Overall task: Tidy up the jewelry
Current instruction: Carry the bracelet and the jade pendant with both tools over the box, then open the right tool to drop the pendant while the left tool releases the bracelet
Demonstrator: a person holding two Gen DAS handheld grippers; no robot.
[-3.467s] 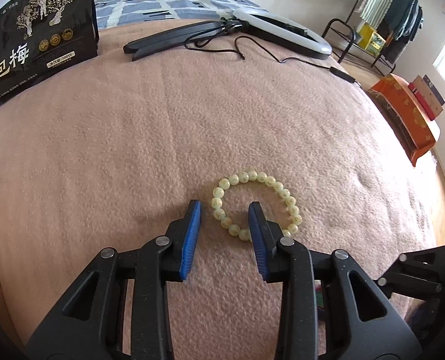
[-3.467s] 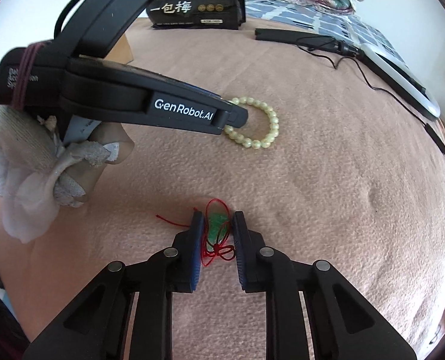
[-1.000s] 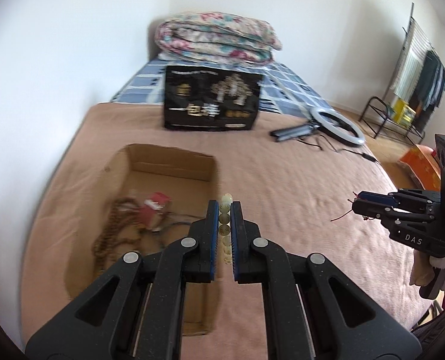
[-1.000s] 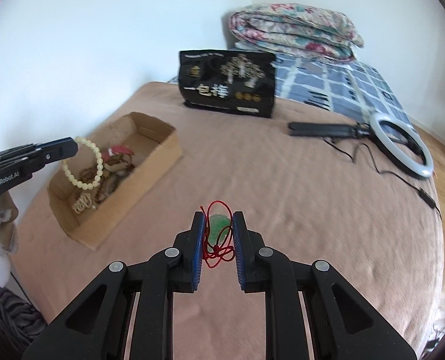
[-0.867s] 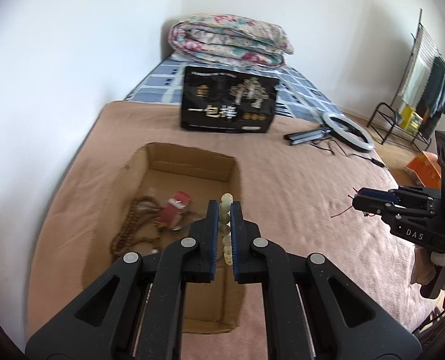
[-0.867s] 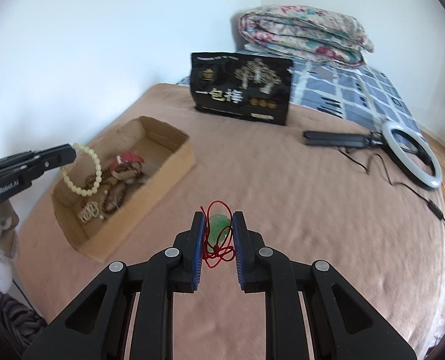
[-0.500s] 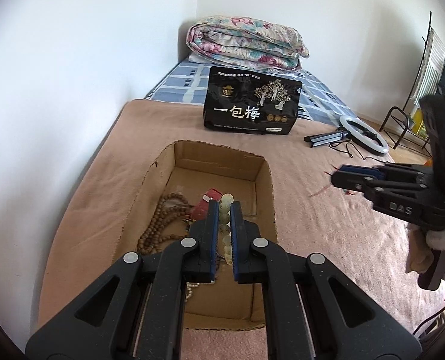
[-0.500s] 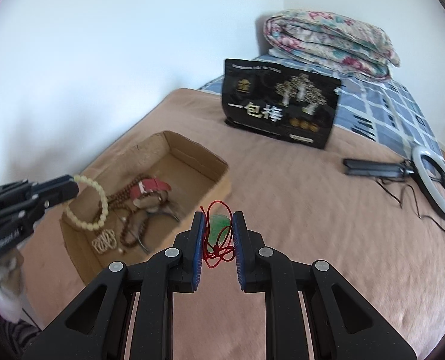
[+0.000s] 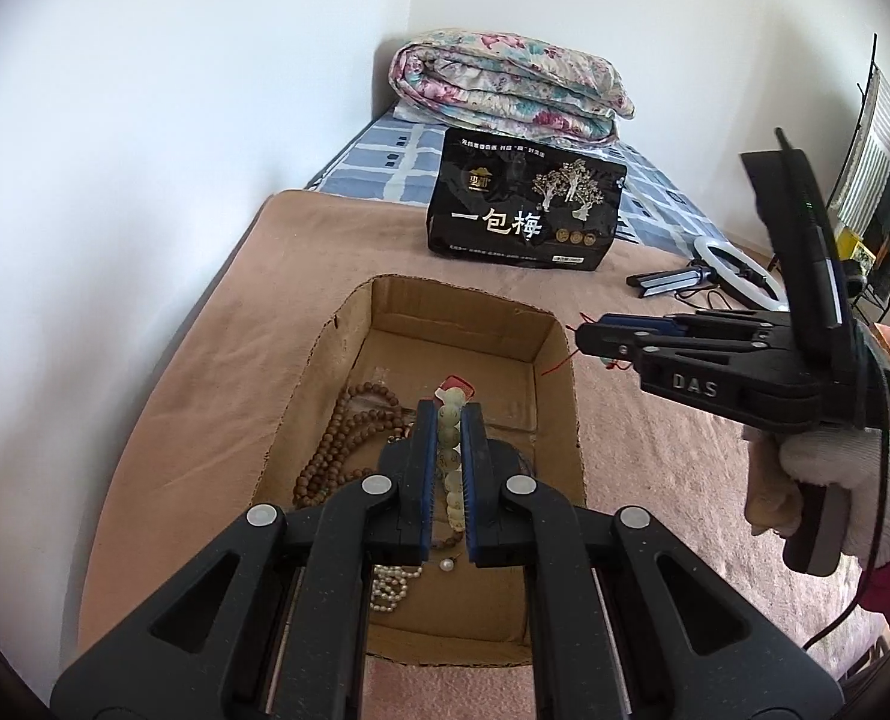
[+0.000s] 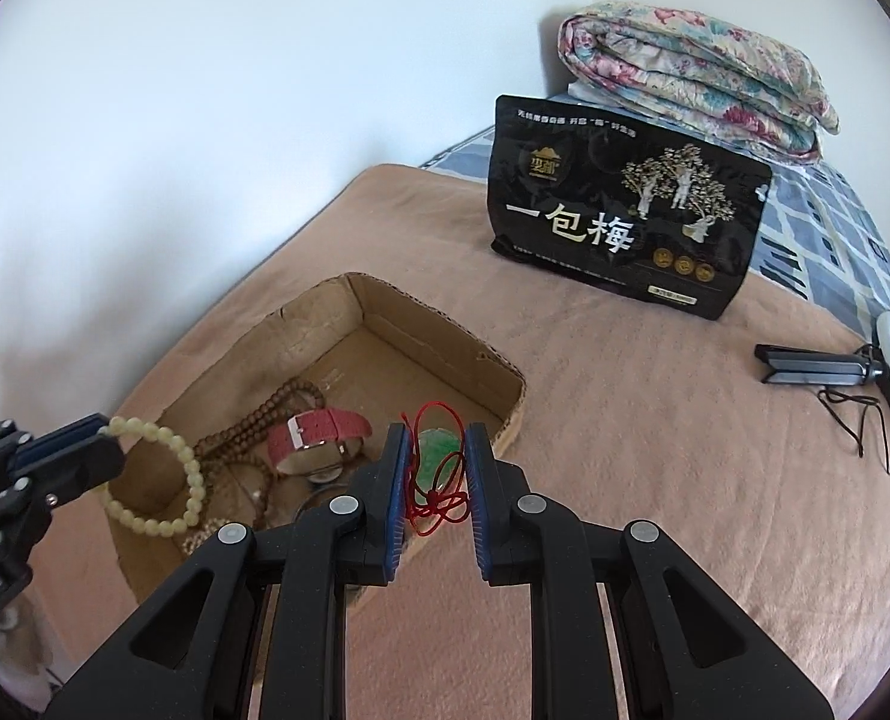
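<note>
My left gripper point(image 9: 448, 414) is shut on a pale green bead bracelet point(image 9: 452, 468) and holds it above the open cardboard box point(image 9: 565, 396). The bracelet hangs from its tip in the right wrist view point(image 10: 168, 480). My right gripper point(image 10: 437, 438) is shut on a green pendant on a red cord point(image 10: 435, 465), over the box's near right corner point(image 10: 508, 420). It shows from the side in the left wrist view point(image 9: 589, 339). In the box lie a brown bead necklace point(image 9: 348, 444), a pink-strapped watch point(image 10: 318, 435) and white pearls point(image 9: 390, 588).
The box stands on a pink blanket point(image 10: 655, 420) near the wall-side edge of the bed. A black snack bag point(image 10: 619, 234) stands behind it, a folded floral quilt point(image 10: 691, 78) further back. A ring light with black tripod and cable point(image 10: 829, 372) lies at right.
Both grippers have carried their pieces from the middle of the blanket to the box. The left one now hangs over its inside; the right one has come up to its right corner.
</note>
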